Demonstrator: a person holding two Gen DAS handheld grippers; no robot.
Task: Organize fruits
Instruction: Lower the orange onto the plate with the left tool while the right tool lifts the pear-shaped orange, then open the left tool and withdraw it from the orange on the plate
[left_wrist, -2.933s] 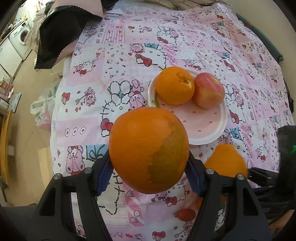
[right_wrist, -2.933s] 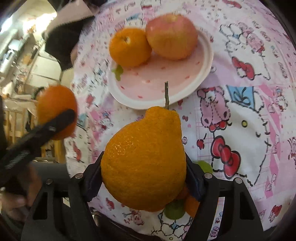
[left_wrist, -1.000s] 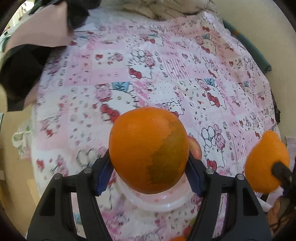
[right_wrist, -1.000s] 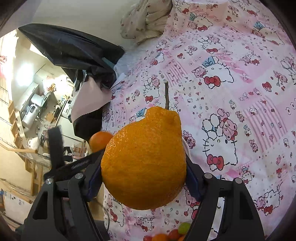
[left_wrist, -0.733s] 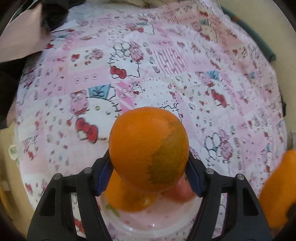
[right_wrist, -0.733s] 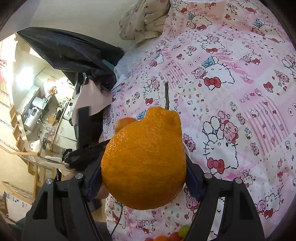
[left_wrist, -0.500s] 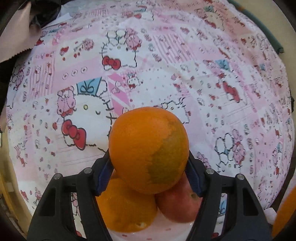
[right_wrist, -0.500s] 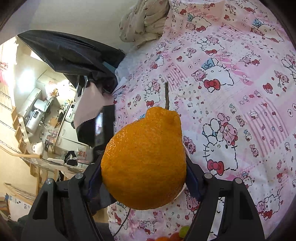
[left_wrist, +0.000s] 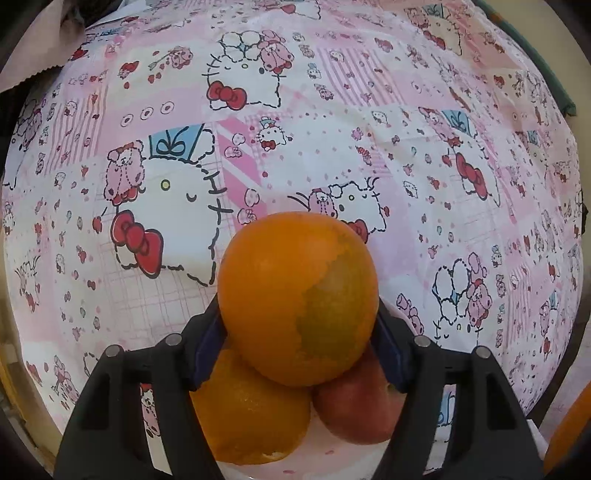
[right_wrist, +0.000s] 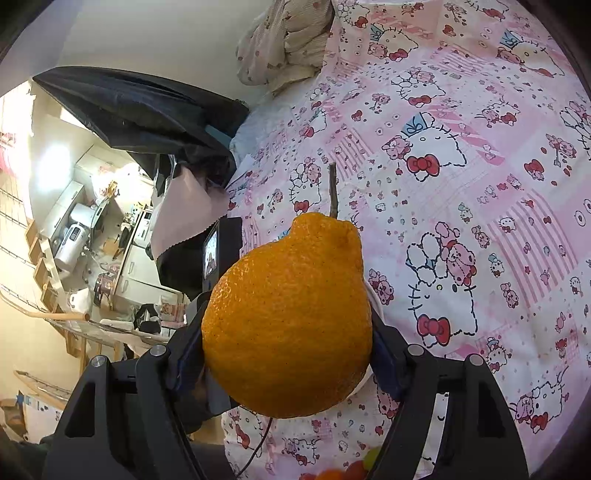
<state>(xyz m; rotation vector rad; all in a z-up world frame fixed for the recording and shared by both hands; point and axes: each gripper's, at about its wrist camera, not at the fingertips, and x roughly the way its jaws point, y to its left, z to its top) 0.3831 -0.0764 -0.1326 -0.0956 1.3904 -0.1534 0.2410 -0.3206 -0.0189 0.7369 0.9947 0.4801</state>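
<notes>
No readable text, label, brand or number anywhere; tablecloth (left_wrist: 332, 147) bears cartoon prints only.

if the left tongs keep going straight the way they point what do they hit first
Probably the two fruits on the plate: the left tongs hold an orange right over a second orange and an apple. Whether they already touch is unclear; further out lies only the cloth.

My left wrist camera looks steeply down, close over the pink cartoon-print cloth (left_wrist: 369, 110). My right wrist camera sits higher, facing across that cloth (right_wrist: 480, 147) toward a kitchen doorway (right_wrist: 74, 221) — the cloth is their shared ground.
</notes>
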